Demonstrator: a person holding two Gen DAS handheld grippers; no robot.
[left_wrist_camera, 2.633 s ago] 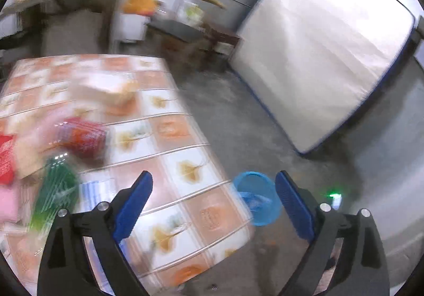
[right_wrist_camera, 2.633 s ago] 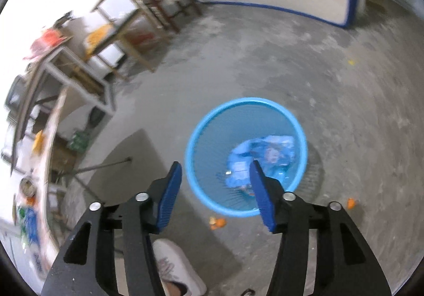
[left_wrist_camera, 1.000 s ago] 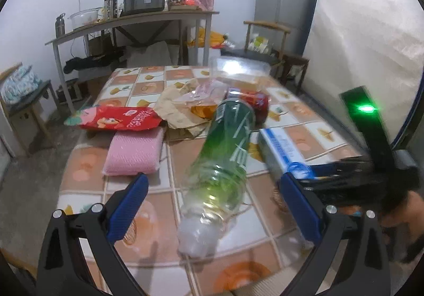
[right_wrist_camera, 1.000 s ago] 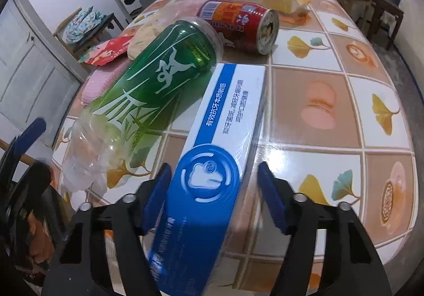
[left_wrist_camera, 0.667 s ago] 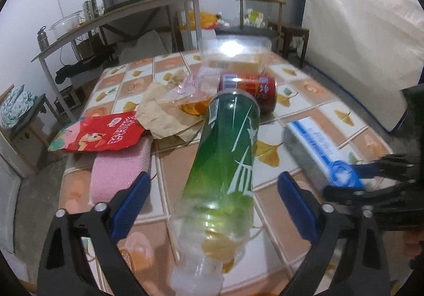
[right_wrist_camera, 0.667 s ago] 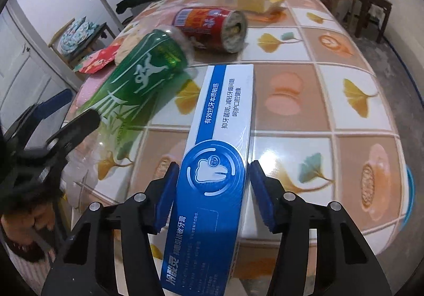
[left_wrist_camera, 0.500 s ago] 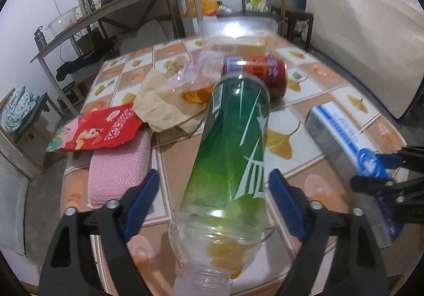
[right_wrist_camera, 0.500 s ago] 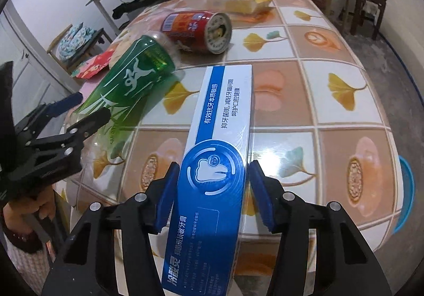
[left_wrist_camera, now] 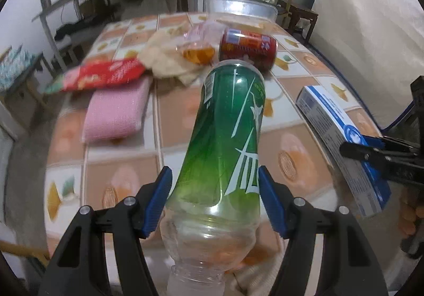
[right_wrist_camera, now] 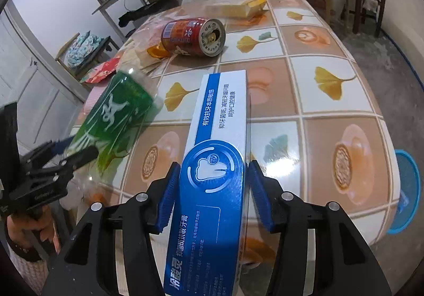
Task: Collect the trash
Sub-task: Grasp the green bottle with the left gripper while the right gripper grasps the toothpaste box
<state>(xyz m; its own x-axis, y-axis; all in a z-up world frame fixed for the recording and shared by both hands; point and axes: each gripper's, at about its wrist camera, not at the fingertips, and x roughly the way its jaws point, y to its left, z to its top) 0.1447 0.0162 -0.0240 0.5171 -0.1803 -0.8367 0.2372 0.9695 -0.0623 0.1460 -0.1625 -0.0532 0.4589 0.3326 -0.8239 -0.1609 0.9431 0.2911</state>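
At the near edge of the counter [right_wrist_camera: 304,100], the left gripper [left_wrist_camera: 213,198] had just been closing its jaws around the green bottle [left_wrist_camera: 225,137]; they now pressed its lower body, neck overhanging the edge. Beside it the right gripper [right_wrist_camera: 210,192] had its jaws clamped on the blue toothpaste box [right_wrist_camera: 214,163], which looked lifted at its near end. To do this well, each grip would need to be firm before lifting — the bottle is smooth and crushable, the box long and apt to swing. Farther back lay the red can [right_wrist_camera: 193,36], a pink cloth [left_wrist_camera: 114,113] and a red wrapper [left_wrist_camera: 100,77]. The blue bin [right_wrist_camera: 406,190] sat on the floor past the counter's right edge — the likely drop point.
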